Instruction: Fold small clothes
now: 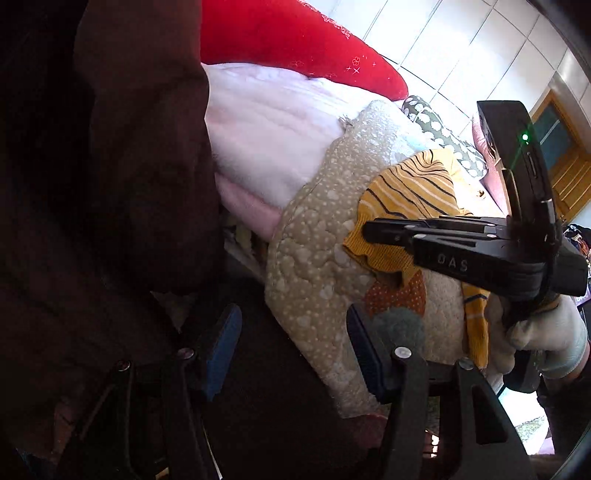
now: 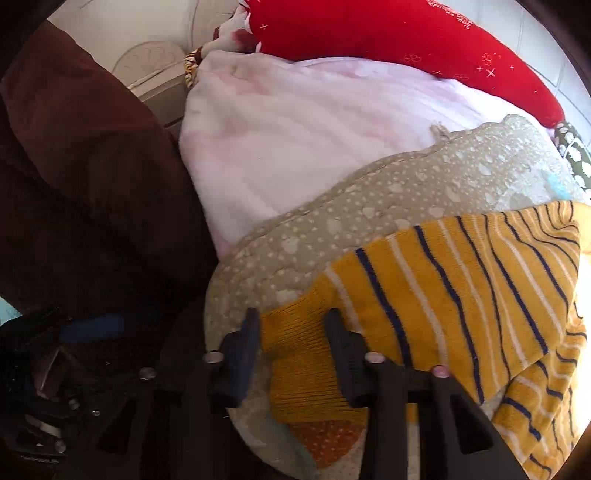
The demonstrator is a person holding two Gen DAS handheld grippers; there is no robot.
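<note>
Sweater cuff (image 2: 295,354) lies between the parted right tongs (image 2: 293,317); left tongs (image 1: 293,317) gape empty over the quilt (image 1: 314,240) edge.

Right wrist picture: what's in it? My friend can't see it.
A hand-held gripper points down with its two black fingers apart, one each side of the ribbed edge of a yellow striped knit top. The top lies on a beige spotted quilt, with a pale pink blanket and a red cushion behind.

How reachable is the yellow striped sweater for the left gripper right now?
Probably yes: the left gripper is open, only bare quilt separates it from the sweater, though the right gripper crowds the near hem.
</note>
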